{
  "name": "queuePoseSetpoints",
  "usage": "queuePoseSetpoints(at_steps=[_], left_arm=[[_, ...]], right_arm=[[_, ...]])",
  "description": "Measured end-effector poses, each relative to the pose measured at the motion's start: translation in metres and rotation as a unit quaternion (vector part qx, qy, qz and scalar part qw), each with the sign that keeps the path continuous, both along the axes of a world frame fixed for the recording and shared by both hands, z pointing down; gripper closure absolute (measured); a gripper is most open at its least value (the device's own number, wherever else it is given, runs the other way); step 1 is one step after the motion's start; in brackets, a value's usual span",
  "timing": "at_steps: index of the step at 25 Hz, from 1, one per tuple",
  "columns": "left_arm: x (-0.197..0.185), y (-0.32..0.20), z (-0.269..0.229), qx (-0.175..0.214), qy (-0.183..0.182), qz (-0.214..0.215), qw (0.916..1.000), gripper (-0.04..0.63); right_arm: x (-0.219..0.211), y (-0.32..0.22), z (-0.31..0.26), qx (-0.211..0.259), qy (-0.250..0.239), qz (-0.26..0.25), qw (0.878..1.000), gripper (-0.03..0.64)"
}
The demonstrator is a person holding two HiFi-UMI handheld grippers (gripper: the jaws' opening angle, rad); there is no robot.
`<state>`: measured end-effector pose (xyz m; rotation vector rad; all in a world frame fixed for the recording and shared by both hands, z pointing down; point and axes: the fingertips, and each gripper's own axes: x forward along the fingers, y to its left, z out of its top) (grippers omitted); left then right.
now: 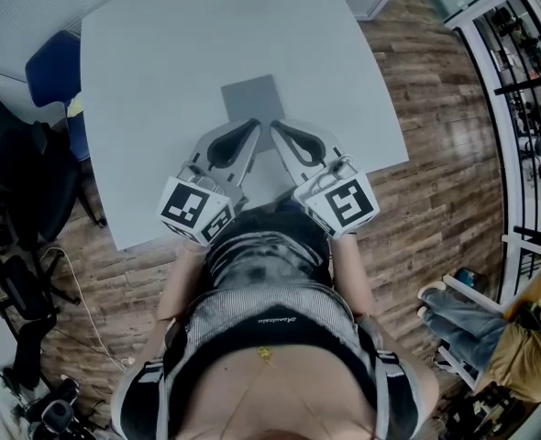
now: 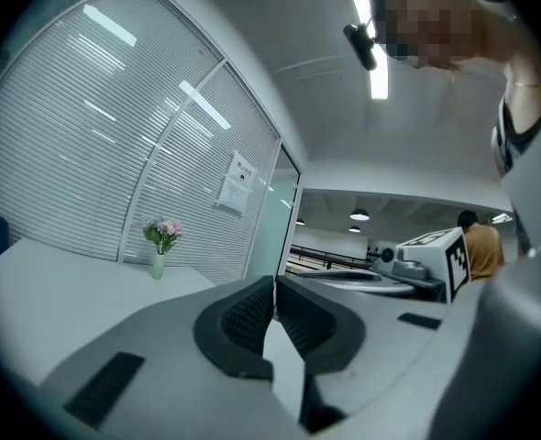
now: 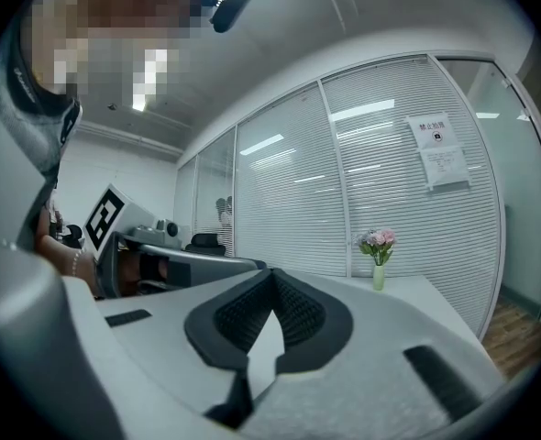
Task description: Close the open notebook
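Chair (image 1: 50, 73), blue, at the far left beside the table.
Table (image 1: 160, 81), pale grey, over a wood-plank floor (image 1: 436, 172).
Left gripper (image 1: 254, 125): lies low over the table's near half, angled inward toward the notebook, marker cube (image 1: 195, 207) at the rear. In the left gripper view (image 2: 273, 287) its jaws are together, ribbed pads meeting at the tips and clamped on nothing. A small vase of flowers (image 2: 160, 246) stands beyond, on the table by a blind-covered glass wall.
Notebook (image 1: 252, 97): flat at the table's middle, showing one plain grey face. It lies just ahead of both sets of tips; contact cannot be told.
Right gripper (image 1: 276, 126): mirrors the left, angled inward, tips just beside the left gripper's. In the right gripper view (image 3: 272, 278) its jaws are likewise together, holding nothing. Paper notices (image 3: 440, 149) hang on the glass above the vase.
Black racks (image 1: 527, 81), at the far right edge.
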<state>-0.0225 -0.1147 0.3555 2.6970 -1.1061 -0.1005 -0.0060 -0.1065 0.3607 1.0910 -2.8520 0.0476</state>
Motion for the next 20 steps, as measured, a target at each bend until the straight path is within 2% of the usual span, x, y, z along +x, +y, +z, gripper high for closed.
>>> queuePoseSetpoints(at_steps=[11, 20], left_arm=[[0.0011, 0.001, 0.0004, -0.012, -0.009, 0.001, 0.9999, 0.583], [0.0009, 0.0014, 0.006, -0.006, -0.007, 0.007, 0.9999, 0.583]], right_arm=[[0.0, 0.0006, 0.0015, -0.001, 0.003, 0.001, 1.0, 0.615], [-0.0003, -0.0006, 0.0025, -0.002, 0.003, 0.002, 1.0, 0.616]])
